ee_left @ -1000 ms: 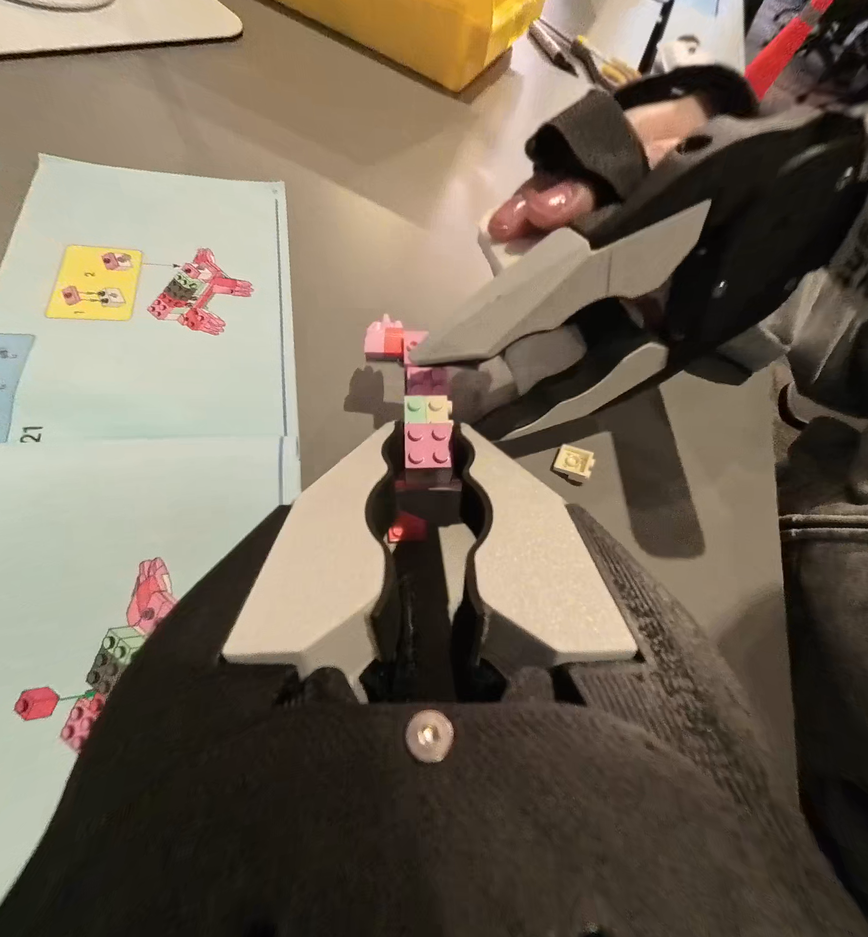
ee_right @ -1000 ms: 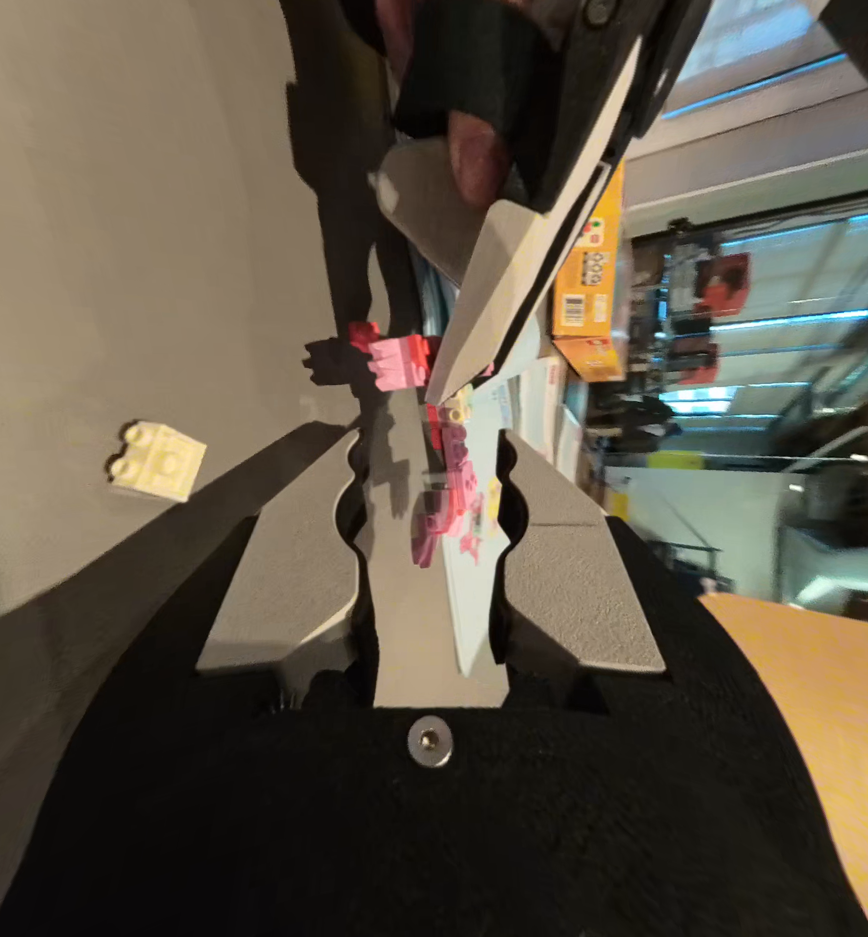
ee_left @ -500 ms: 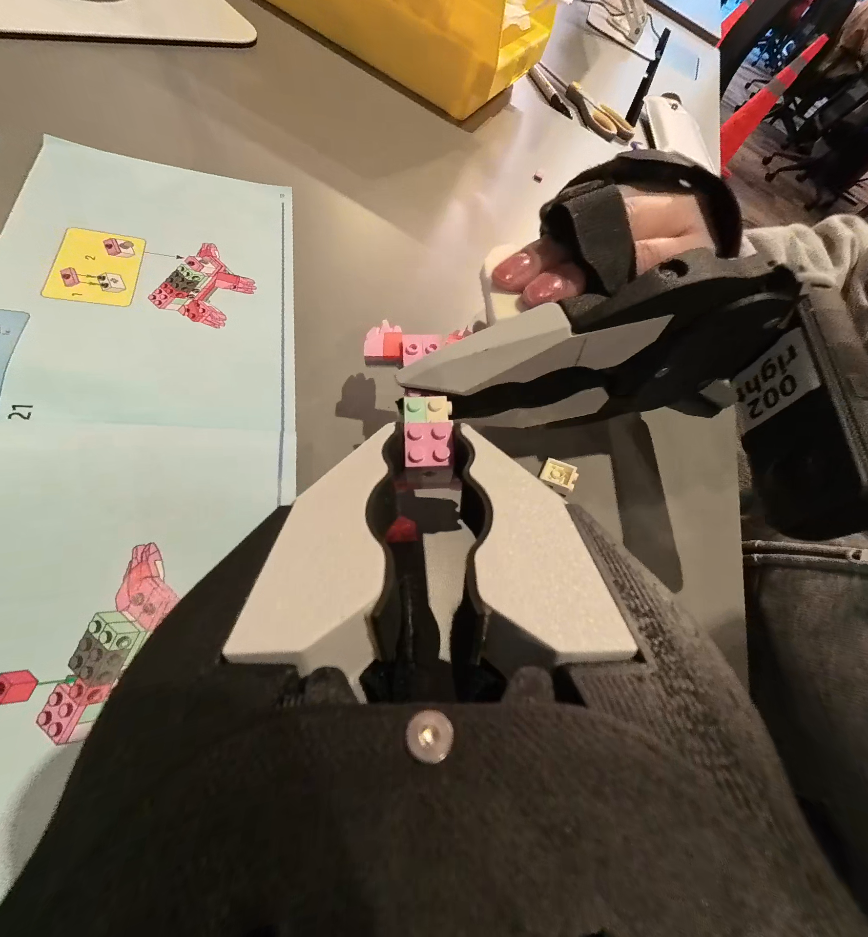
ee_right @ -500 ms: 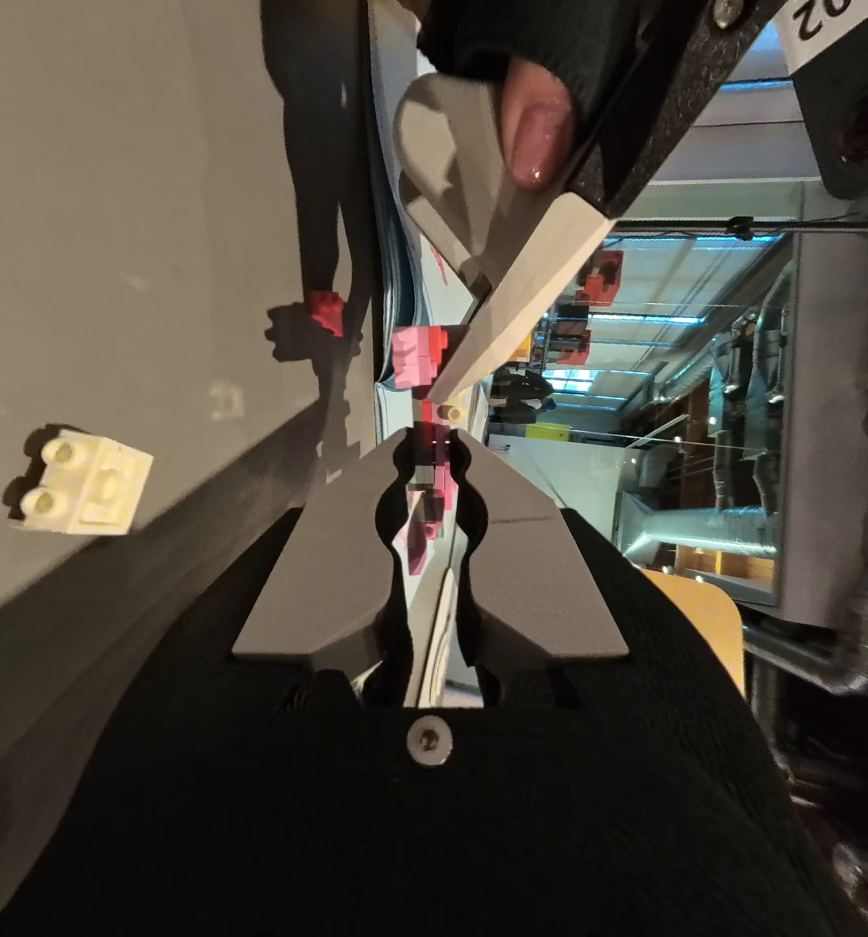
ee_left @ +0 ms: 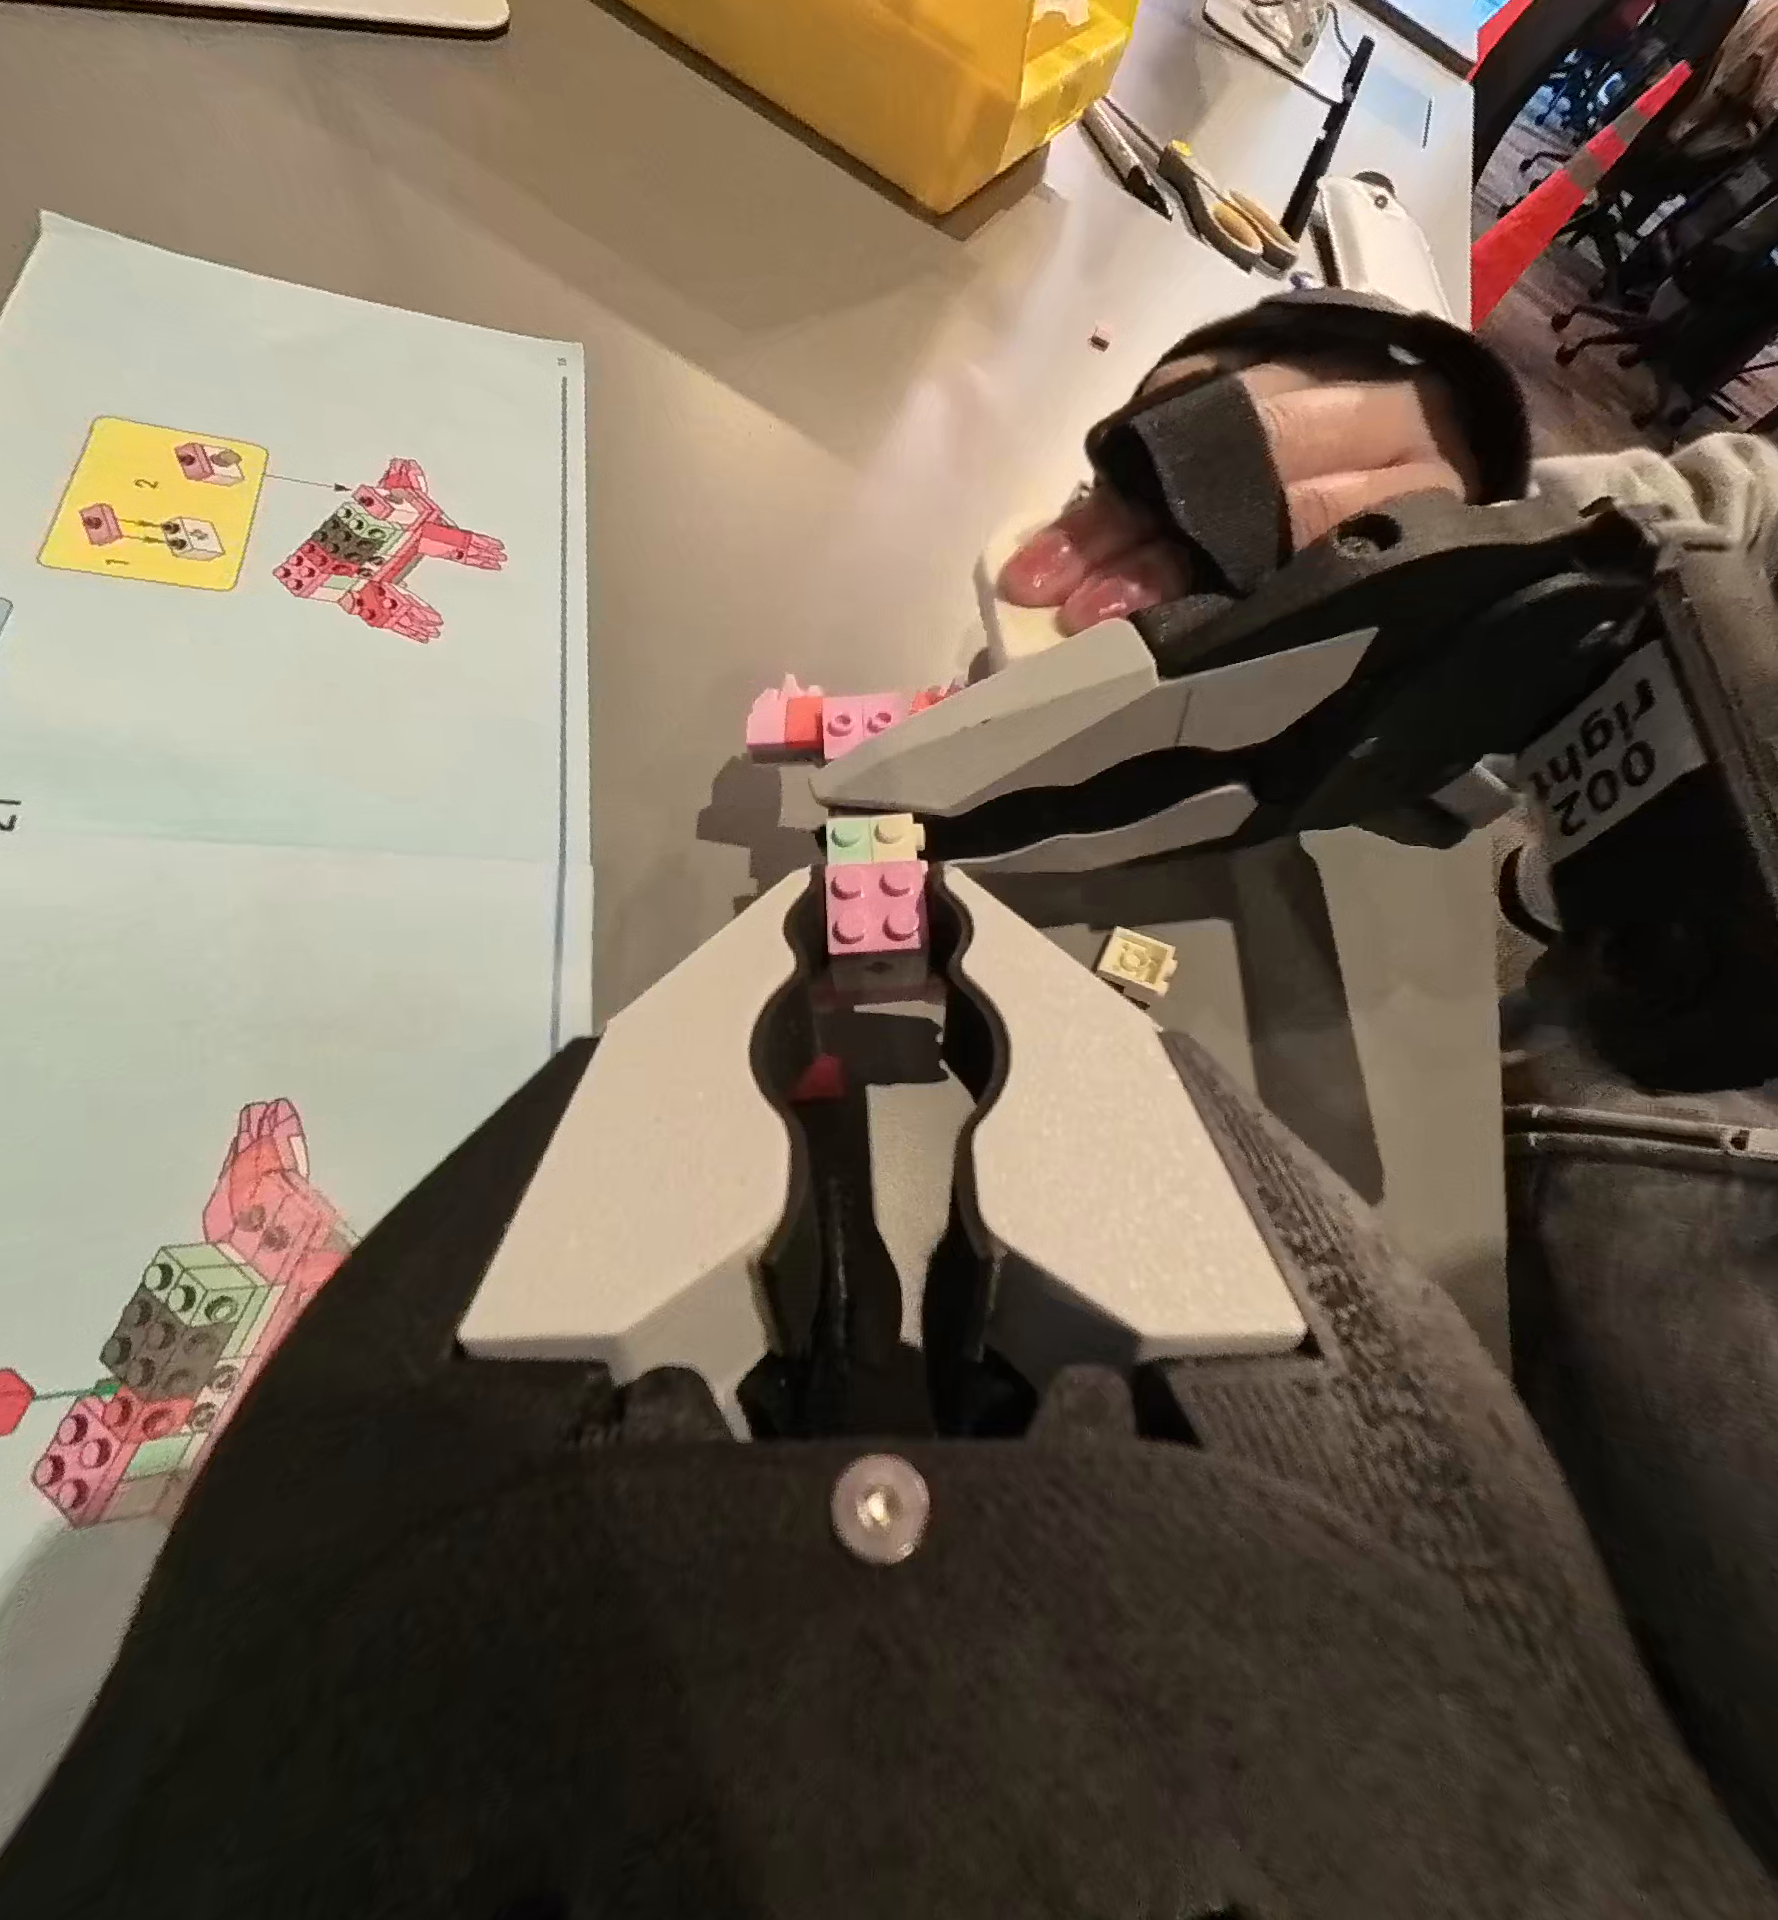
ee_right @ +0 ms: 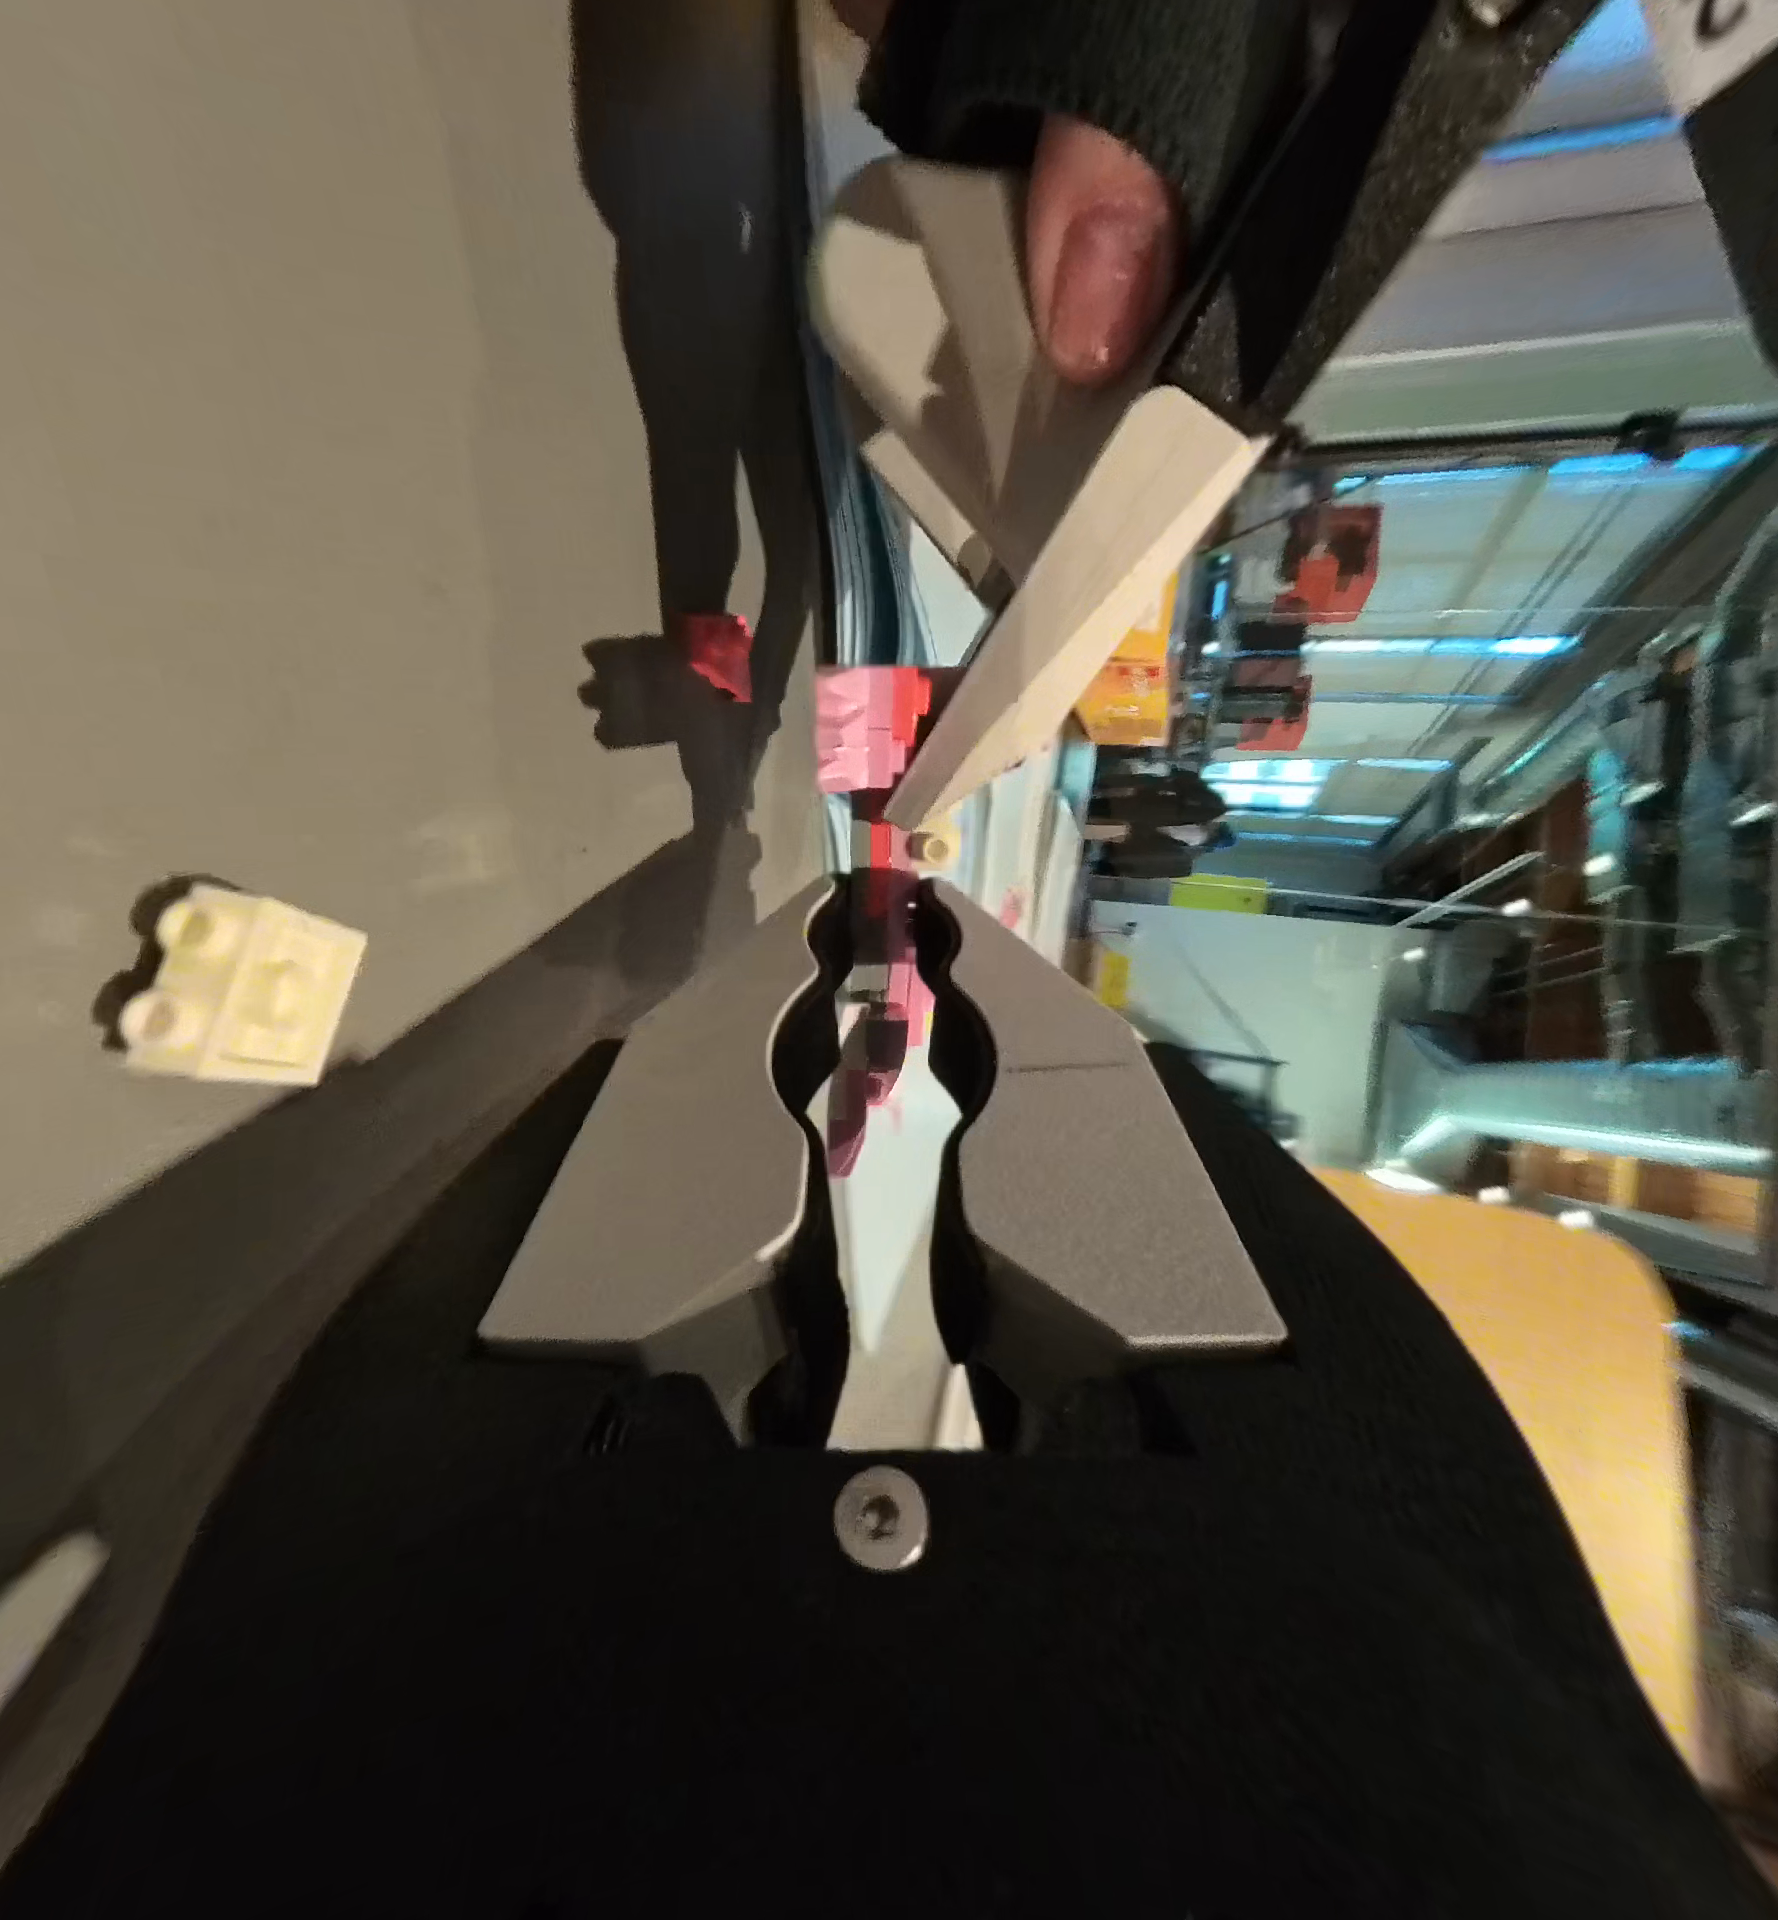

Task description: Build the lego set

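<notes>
A small lego model (ee_left: 872, 912) of pink, green, cream and dark bricks is held above the grey table. My left gripper (ee_left: 874, 896) is shut on its pink and dark lower bricks. My right gripper (ee_left: 869, 823) comes in from the right and is shut on the model just above the green and cream bricks. A pink and red leg section (ee_left: 828, 722) sticks out behind it. In the right wrist view my right gripper (ee_right: 885, 888) pinches the red and pink bricks of the model (ee_right: 854, 727), and one of the left gripper's fingers (ee_right: 1051, 623) slants in from above.
A loose cream brick (ee_left: 1134, 958) lies on the table right of the grippers; it also shows in the right wrist view (ee_right: 241, 997). The open instruction booklet (ee_left: 241, 675) lies to the left. A yellow box (ee_left: 916, 94) and hand tools (ee_left: 1207, 197) are at the back. Left and right tips are no more than a few centimetres apart.
My right gripper has swung round and closed from open onto the model's upper part. My left gripper has kept its hold and barely moved.
</notes>
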`<control>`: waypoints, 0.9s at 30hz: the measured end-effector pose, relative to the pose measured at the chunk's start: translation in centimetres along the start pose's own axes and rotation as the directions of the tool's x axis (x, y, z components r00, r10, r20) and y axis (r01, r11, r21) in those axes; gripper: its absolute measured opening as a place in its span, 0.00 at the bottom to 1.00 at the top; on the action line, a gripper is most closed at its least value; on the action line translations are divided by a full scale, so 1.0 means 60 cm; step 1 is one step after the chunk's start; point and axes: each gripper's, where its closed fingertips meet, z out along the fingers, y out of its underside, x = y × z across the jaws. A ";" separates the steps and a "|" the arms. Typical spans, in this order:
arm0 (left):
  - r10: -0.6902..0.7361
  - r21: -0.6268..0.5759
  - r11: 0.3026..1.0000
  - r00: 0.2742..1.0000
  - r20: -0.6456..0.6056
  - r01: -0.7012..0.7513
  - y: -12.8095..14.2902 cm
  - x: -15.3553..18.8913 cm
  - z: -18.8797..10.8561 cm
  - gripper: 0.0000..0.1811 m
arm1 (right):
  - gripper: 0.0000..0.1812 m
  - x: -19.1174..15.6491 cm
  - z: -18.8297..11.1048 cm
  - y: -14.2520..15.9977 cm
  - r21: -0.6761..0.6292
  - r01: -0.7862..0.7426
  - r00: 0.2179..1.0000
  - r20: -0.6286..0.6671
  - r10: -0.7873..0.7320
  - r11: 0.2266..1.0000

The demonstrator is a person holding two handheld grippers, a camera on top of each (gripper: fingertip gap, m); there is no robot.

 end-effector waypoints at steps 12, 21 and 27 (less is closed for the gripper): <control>-0.013 -0.009 1.000 1.000 0.027 0.013 0.002 -0.011 -0.004 0.10 | 0.31 0.022 -0.022 -0.001 0.098 -0.250 0.968 0.057 0.245 0.963; 0.192 -0.084 0.978 0.981 0.035 -0.188 0.017 0.011 0.008 0.10 | 0.24 0.034 -0.123 0.103 0.169 -0.756 0.639 0.398 0.658 0.632; 0.201 0.032 0.978 0.977 0.075 -0.204 -0.016 0.007 -0.013 0.10 | 0.20 -0.034 -0.144 0.107 0.011 -0.847 0.424 0.617 0.663 0.531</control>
